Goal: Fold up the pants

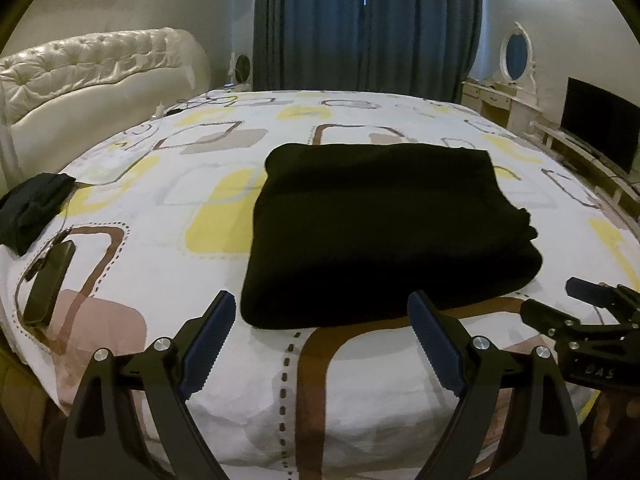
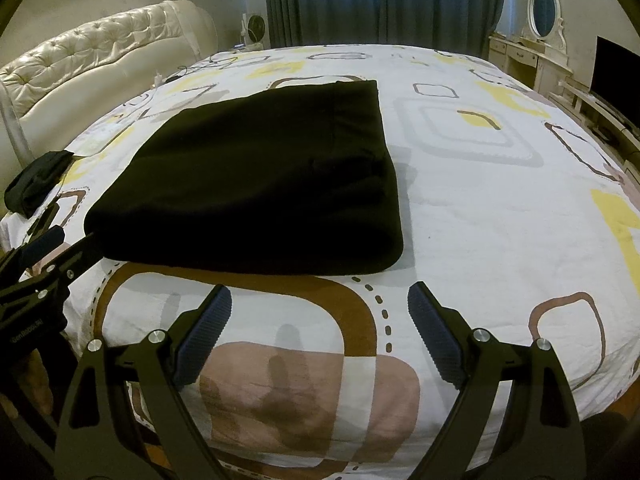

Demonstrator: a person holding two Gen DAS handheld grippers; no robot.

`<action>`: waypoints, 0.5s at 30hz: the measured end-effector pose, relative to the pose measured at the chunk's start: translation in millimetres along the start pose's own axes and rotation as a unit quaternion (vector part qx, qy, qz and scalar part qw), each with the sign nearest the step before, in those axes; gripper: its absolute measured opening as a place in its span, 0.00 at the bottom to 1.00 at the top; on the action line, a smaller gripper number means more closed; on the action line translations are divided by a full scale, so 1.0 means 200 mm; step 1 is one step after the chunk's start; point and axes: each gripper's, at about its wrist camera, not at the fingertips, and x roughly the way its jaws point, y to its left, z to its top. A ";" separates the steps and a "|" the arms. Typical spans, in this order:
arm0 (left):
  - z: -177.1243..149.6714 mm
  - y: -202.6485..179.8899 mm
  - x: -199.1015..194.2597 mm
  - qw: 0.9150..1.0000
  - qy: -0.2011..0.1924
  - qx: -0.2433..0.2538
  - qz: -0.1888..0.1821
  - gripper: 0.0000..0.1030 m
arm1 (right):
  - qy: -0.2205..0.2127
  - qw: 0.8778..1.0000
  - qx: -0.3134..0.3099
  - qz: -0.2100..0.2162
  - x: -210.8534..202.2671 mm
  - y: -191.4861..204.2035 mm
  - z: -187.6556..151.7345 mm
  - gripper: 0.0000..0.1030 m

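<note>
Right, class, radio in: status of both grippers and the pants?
Left gripper open, empty. Right gripper open, empty. Black pants folded flat on bed, untouched. Nothing in the way.

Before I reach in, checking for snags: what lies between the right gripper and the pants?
Only bare patterned bedsheet between the right gripper and the pants, in the right wrist view.

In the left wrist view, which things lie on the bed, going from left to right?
Small dark cloth bundle → black phone → folded black pants → right gripper at the right edge.
</note>
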 end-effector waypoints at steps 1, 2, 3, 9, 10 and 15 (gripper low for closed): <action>0.00 0.00 0.00 1.000 -0.001 -0.001 -0.005 0.84 | 0.000 1.000 0.000 0.000 0.00 0.00 0.00 0.88; 0.00 0.00 0.00 1.000 0.000 -0.002 -0.007 0.84 | 0.000 1.000 0.000 0.000 0.00 0.00 0.00 0.88; 0.00 0.00 0.00 1.000 0.001 -0.003 -0.009 0.84 | 0.000 1.000 0.000 0.000 0.00 0.00 0.00 0.88; 0.01 0.00 0.00 1.000 0.000 -0.011 -0.003 0.84 | 0.001 1.000 0.000 0.002 -0.01 0.00 0.00 0.88; 0.02 0.00 0.00 1.000 -0.001 -0.010 -0.002 0.84 | 0.002 1.000 0.000 0.002 -0.01 0.00 0.00 0.88; 0.02 0.00 0.00 1.000 -0.001 -0.009 0.001 0.84 | 0.002 1.000 0.001 0.004 -0.01 0.00 0.00 0.88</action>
